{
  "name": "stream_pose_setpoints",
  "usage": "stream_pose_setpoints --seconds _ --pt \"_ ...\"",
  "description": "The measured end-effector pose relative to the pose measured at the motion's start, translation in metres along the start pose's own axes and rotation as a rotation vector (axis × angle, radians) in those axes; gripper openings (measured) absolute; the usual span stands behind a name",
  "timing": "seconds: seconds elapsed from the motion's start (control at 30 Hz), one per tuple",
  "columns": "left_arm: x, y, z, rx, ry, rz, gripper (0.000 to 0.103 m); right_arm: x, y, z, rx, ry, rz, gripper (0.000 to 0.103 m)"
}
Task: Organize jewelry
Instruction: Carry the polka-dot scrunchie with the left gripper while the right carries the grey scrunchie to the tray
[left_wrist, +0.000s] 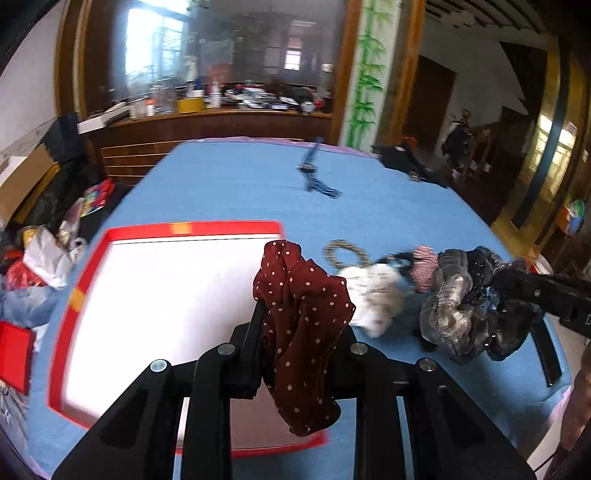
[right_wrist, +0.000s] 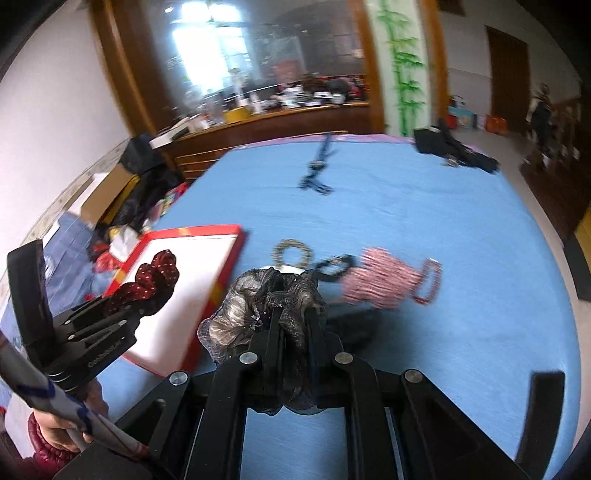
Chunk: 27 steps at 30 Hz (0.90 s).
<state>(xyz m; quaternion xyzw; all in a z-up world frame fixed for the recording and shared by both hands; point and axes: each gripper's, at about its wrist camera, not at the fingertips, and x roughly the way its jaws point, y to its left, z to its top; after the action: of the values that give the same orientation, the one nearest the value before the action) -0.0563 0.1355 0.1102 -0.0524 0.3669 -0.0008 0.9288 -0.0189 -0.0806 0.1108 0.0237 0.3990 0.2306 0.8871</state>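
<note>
2 grippers (left_wrist: 301, 317) (right_wrist: 293, 317) | scrunchies (left_wrist: 303, 314) (right_wrist: 269, 295) gripped | lettering unreadable

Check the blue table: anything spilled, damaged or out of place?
Nothing looks spilled or damaged. A beaded ring, a pink scrunchie and a red bracelet lie loose on the blue tablecloth, outside the red-rimmed white tray.

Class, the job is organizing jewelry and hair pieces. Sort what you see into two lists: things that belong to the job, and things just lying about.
Belongs to the job:
- dotted maroon scrunchie
- grey-black scrunchie
- red-rimmed tray
- braided ring
- pink scrunchie
- white fluffy scrunchie

Lying about:
- small tripod
- black bag
- cardboard box
</note>
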Motion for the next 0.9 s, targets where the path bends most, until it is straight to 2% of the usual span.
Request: stream_pose_setpoints --seconds 0.3,0.47,0.73,0.9 --pt "-0.003 0.077 0.002 -0.044 0.013 0.096 0.024 0.036 0.07 0.029 -0.097 0.032 0.075 0.011" --pt "0.006 0.108 0.017 -0.04 0.023 0.139 0.024 0.06 0.092 0.046 -0.119 0.04 0.089 0.011" --pt "0.059 0.148 0.043 -0.088 0.113 0.129 0.024 0.123 0.114 0.078 -0.082 0.087 0.117 0.012" --pt "0.091 0.161 0.05 -0.122 0.158 0.14 0.024 0.16 0.123 0.086 -0.054 0.115 0.132 0.012"
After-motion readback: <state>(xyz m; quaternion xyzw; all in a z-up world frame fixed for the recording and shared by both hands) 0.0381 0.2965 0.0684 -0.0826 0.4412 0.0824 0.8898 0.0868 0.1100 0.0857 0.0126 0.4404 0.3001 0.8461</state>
